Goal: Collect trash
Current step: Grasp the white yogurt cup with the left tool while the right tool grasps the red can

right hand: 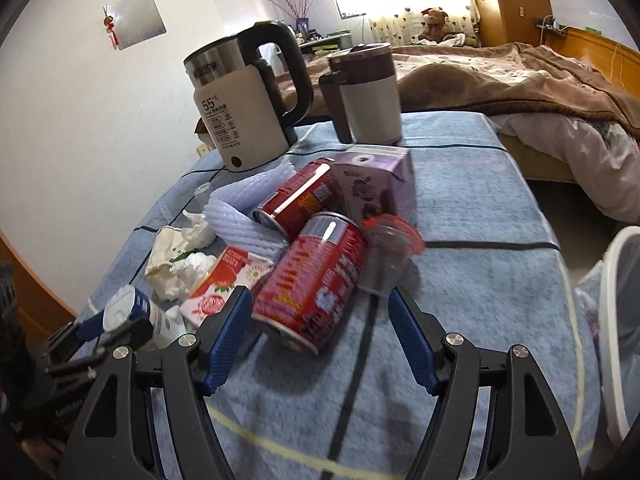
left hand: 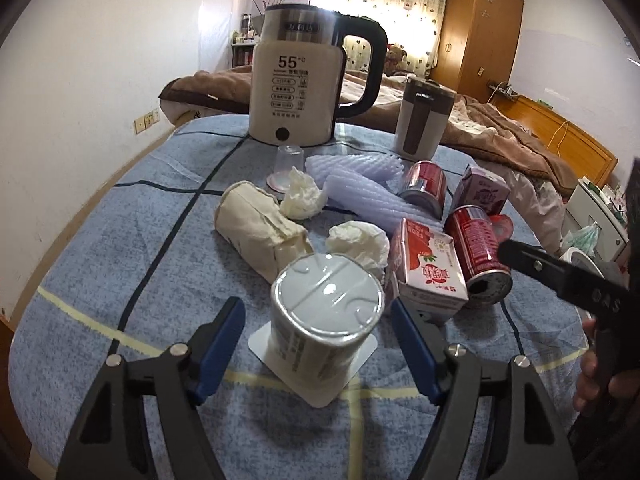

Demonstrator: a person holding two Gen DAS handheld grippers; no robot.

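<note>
Between left gripper (left hand: 316, 344) fingers: upturned white yogurt cup (left hand: 325, 312), foil base on blue cloth (left hand: 120, 240), pads apart, not yet pressing. Ahead of right gripper (right hand: 320, 320): toppled red can (right hand: 316, 284), straddled, left pad near touching, ungrasped. Beyond: cartons, tissues, foam netting heaped. Right of right gripper: white bin (right hand: 624, 320), likely destination.
</note>
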